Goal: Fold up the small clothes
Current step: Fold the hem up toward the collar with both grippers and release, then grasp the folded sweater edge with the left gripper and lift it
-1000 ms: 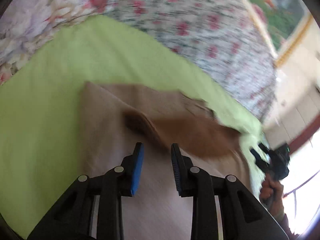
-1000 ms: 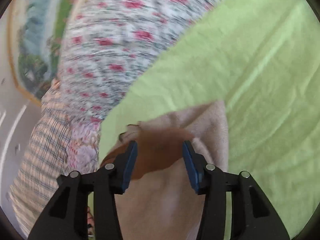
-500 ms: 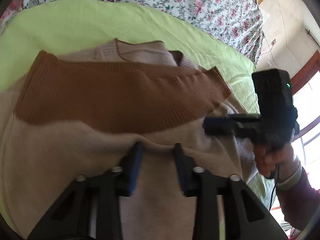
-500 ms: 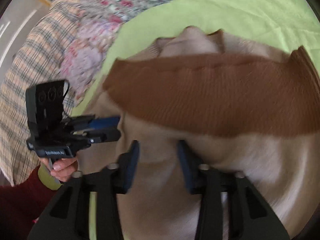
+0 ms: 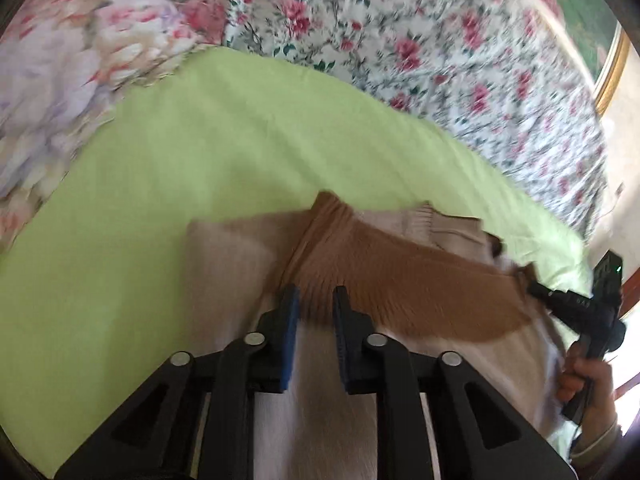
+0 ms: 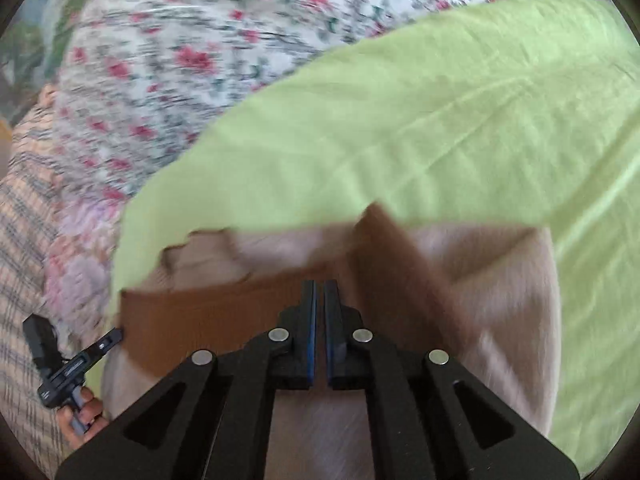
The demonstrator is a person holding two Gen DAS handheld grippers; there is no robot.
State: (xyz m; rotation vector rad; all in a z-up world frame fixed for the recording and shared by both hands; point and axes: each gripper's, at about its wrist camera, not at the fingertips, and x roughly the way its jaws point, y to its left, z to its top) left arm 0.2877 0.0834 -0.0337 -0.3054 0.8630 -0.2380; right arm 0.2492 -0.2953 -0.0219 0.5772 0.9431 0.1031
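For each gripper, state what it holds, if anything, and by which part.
Left gripper: open, over the beige knitted sweater, holding nothing. Right gripper: nearly shut over the sweater's brown ribbed band; a pinch cannot be confirmed.

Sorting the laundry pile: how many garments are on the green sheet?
1: a beige sweater with a brown band, lying before both grippers; others may lie outside view.

A beige sweater (image 5: pixel 224 280) with a brown band (image 5: pixel 400 280) is lying on a lime-green sheet (image 5: pixel 200 152) beside a red-flowered white bedspread (image 5: pixel 440 40).

No readable text, label, brand or number shows in either view
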